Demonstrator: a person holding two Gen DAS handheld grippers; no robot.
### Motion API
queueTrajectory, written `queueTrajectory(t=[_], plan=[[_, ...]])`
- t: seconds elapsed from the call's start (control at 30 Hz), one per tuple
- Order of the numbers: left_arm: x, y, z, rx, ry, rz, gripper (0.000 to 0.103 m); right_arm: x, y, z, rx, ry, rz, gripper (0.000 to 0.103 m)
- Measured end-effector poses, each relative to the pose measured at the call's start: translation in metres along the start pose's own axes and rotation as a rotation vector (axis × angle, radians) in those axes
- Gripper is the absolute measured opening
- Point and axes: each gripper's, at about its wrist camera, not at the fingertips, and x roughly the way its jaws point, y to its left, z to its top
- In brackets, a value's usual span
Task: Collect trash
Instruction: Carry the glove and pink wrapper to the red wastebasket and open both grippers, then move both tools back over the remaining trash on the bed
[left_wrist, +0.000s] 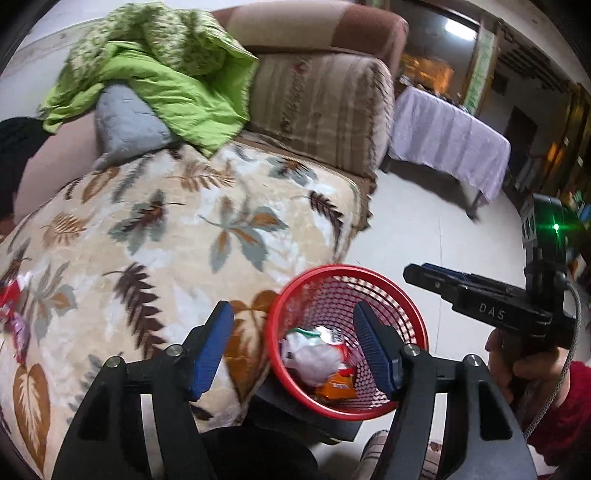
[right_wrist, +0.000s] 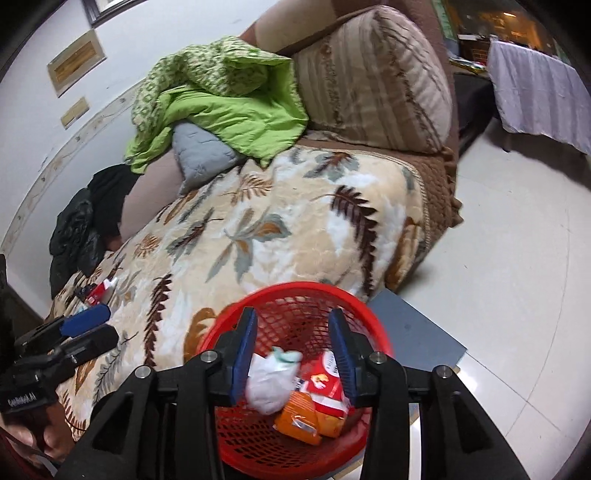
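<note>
A red mesh basket (left_wrist: 270, 325) (right_wrist: 295, 286) stands on the floor against the sofa's front. In it lie a white crumpled wad (left_wrist: 314, 354) (right_wrist: 267, 384), an orange packet (left_wrist: 337, 387) (right_wrist: 297, 415) and a red packet (right_wrist: 328, 384). My left gripper (left_wrist: 295, 350) (right_wrist: 108, 325) hangs open above the basket's left rim, nothing between its blue pads. My right gripper (right_wrist: 293, 354) (left_wrist: 413, 271) is open over the basket; the white wad shows below its gap, untouched by the pads. Red and pink wrappers (left_wrist: 13, 295) (right_wrist: 103, 286) lie on the leaf-patterned blanket (left_wrist: 166, 236) (right_wrist: 280, 229).
A green quilt (left_wrist: 166, 74), a grey pillow (left_wrist: 125, 122) and a striped cushion (left_wrist: 317, 110) sit on the sofa. A dark jacket (right_wrist: 77, 236) lies at its far end. A grey board (right_wrist: 417, 328) is under the basket. A cloth-covered table (left_wrist: 450, 140) stands across the pale tiled floor.
</note>
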Motion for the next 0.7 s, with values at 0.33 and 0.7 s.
queueTrajectory(t=[0.33,0.7], plan=[[-0.062,0.079,-0.011,-0.127,-0.107,0.199,0.067,0.043,0.106,0.006,-0.182,0.058,0.185,0.05],[-0.135,0.236,-0.065,-0.427,-0.201,0.512,0.07,0.134,0.292,-0.001,-0.404,0.214,0.392,0.069]])
